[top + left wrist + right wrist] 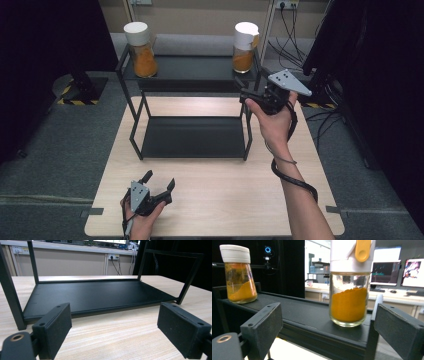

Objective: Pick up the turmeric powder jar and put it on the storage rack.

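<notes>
At the near left of the light wooden tabletop, the left tool is held low in the person's left hand, with its jaws spread wide and nothing between them. In the left gripper view the two black pads are seen well apart above bare wood, pointed toward the lower shelf of a black two-tier metal rack, which rests directly on the tabletop; this lower shelf is bare.

On the upper shelf of the rack, at its left end, a glass spice jar with a plain white cap is stood upright, partly filled with orange powder. In the right gripper view the same jar is seen far off at the left, the powder heaped unevenly inside it.

At the right end of the upper shelf a second glass spice jar is stood upright, its white lid carrying a yellow tab. In the right gripper view this jar is seen close ahead, near the shelf's front edge, about half filled with orange-yellow powder.

The right tool is held raised in the person's right hand just beside the rack's right front post, level with the upper shelf, a grey three-cornered plate on its top and a cable looped down the forearm. Its jaws are opened wide and are closed on nothing; the second jar is seen between them but farther on, untouched.
</notes>
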`<state>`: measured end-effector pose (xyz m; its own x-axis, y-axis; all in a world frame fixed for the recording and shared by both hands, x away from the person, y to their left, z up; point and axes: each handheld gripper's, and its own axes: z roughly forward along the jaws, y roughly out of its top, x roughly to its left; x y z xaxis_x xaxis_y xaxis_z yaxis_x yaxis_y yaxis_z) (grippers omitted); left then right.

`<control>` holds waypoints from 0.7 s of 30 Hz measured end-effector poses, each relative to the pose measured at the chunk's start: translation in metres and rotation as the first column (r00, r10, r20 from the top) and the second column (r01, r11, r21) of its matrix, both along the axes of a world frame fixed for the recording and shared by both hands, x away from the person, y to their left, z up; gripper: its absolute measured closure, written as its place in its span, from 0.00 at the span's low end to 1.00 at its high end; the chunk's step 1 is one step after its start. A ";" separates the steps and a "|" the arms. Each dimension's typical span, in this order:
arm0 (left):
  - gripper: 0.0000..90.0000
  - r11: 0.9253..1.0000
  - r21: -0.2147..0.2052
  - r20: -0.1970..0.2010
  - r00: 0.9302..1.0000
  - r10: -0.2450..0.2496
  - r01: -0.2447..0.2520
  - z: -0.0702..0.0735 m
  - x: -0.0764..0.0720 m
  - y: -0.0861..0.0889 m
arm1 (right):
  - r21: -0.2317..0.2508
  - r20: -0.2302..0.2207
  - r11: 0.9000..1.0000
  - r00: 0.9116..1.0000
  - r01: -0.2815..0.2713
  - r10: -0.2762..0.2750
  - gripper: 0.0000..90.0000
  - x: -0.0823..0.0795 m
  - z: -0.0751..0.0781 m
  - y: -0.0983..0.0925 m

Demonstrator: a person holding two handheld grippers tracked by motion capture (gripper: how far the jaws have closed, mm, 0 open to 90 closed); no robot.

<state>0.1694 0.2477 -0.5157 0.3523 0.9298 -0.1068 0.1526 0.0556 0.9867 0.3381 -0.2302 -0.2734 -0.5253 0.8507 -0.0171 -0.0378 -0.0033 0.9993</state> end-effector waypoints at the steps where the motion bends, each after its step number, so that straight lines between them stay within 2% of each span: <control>1: 0.13 1.000 0.001 0.000 1.000 0.000 0.000 0.000 0.000 0.000 | 0.006 -0.004 1.000 1.000 -0.005 0.005 0.10 -0.001 0.000 -0.002; 5: 0.13 1.000 0.001 0.000 1.000 0.001 -0.001 0.000 0.000 -0.001 | 0.011 -0.008 1.000 1.000 -0.010 0.010 0.10 -0.006 -0.004 -0.005; 21: 0.13 1.000 0.003 0.002 1.000 0.002 -0.002 0.000 0.000 -0.001 | -0.022 -0.021 0.999 0.999 -0.031 0.030 0.09 -0.023 -0.024 -0.015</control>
